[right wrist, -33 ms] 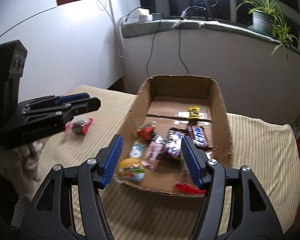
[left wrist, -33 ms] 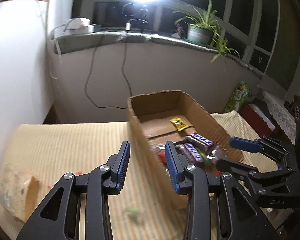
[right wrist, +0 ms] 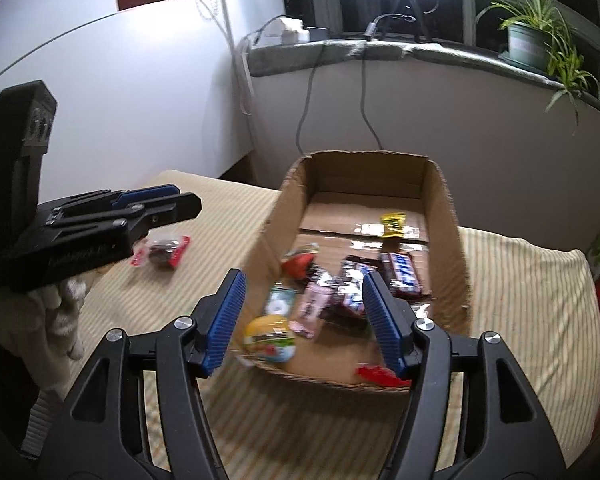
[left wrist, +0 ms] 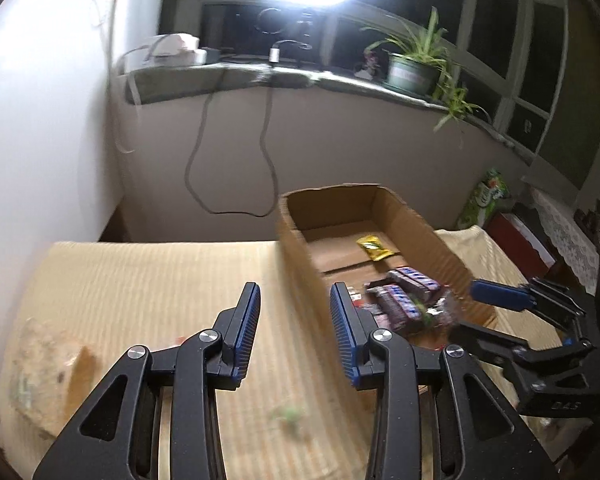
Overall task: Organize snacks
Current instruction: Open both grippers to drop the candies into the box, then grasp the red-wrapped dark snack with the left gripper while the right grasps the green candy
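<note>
While poised over the near end of the cardboard box (right wrist: 448,240), right tool (right wrist: 302,280) gapes wide, jaws just opened, nothing between the pads. Below it, inside the box: Snickers bars (right wrist: 400,274), a yellow egg-shaped snack (right wrist: 270,338) at the near left corner, a yellow packet (right wrist: 394,224) far back, a red wrapper (right wrist: 378,374) caught on the near rim. Left tool (right wrist: 182,199), held in a gloved hand (right wrist: 60,312), stands partly open and empty too, jaws likewise just parted. Still out on the striped worktop (right wrist: 520,300): one red-wrapped dark snack (right wrist: 162,254), left of the box and well apart from it, just beneath the left tool's tips, long axis running roughly left to right. Clearly closer to the left tool than the right; probably a short drop and a turn to pinch across the narrow side. Hard to read from the left wrist: that snack mostly hidden behind the tool's own arms, a green smear (left wrist: 288,416) near on the worktop and a pale bag (left wrist: 48,372) far left, both too blurred to name.
</note>
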Demonstrator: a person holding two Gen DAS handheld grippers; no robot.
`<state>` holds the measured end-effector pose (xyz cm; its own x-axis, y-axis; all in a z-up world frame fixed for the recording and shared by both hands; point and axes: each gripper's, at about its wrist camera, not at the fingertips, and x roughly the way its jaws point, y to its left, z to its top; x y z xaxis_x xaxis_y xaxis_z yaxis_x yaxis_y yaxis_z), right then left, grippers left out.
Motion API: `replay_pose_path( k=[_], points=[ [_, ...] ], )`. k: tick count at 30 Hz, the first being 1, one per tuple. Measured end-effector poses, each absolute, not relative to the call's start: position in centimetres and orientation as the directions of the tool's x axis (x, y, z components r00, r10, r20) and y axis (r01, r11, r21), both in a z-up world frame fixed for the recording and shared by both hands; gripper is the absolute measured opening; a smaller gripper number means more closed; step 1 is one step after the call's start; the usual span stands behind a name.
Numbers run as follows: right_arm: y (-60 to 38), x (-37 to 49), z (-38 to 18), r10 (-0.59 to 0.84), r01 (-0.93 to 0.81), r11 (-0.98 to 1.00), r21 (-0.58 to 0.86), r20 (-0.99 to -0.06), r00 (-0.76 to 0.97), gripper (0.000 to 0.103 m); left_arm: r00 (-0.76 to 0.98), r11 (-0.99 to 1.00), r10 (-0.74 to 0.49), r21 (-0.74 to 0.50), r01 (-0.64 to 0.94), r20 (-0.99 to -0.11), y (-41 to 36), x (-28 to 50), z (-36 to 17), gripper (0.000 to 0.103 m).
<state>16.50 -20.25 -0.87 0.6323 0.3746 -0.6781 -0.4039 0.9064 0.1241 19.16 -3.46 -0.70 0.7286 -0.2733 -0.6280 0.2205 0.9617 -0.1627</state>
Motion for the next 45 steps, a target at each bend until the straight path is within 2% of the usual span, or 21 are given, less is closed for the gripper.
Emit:
replay_pose_path(
  k=[6,8,12,18,39,41,45],
  points=[
    [-17.5,14.7,-0.9,0.425,-0.458,0.878,0.14,-0.668,0.611,0.064,0.736,0.972,-0.232,-0.178,0.152,-0.636,0.8,18.4,-1.4,0.035],
    [-16.4,14.0,-1.2,0.446,-0.477,0.866,0.152,-0.667,0.597,0.064,0.737,0.974,-0.22,-0.179,0.136,-0.639,1.8,18.1,-1.7,0.041],
    [-14.2,12.7,-2.2,0.475,-0.501,0.847,0.175,-0.67,0.57,0.064,0.734,0.976,-0.204,-0.19,0.104,-0.647,4.0,17.5,-2.5,0.042],
    [-11.4,12.0,-4.9,0.502,-0.499,0.835,0.233,-0.693,0.517,0.064,0.716,0.977,-0.202,-0.188,0.1,-0.668,5.6,17.1,-4.2,0.056],
    [-7.4,13.7,-9.8,0.336,-0.346,0.924,0.161,-0.772,0.539,0.064,0.668,0.977,-0.206,-0.109,0.185,-0.715,4.3,19.9,-8.2,0.058],
    [-7.3,13.8,-9.8,0.323,-0.339,0.929,0.151,-0.778,0.539,0.064,0.664,0.976,-0.21,-0.114,0.185,-0.718,4.4,20.1,-8.5,0.063],
    [-6.9,14.6,-10.0,0.302,-0.321,0.937,0.14,-0.788,0.536,0.064,0.659,0.973,-0.228,-0.136,0.188,-0.717,4.8,20.5,-8.9,0.066]
  ],
)
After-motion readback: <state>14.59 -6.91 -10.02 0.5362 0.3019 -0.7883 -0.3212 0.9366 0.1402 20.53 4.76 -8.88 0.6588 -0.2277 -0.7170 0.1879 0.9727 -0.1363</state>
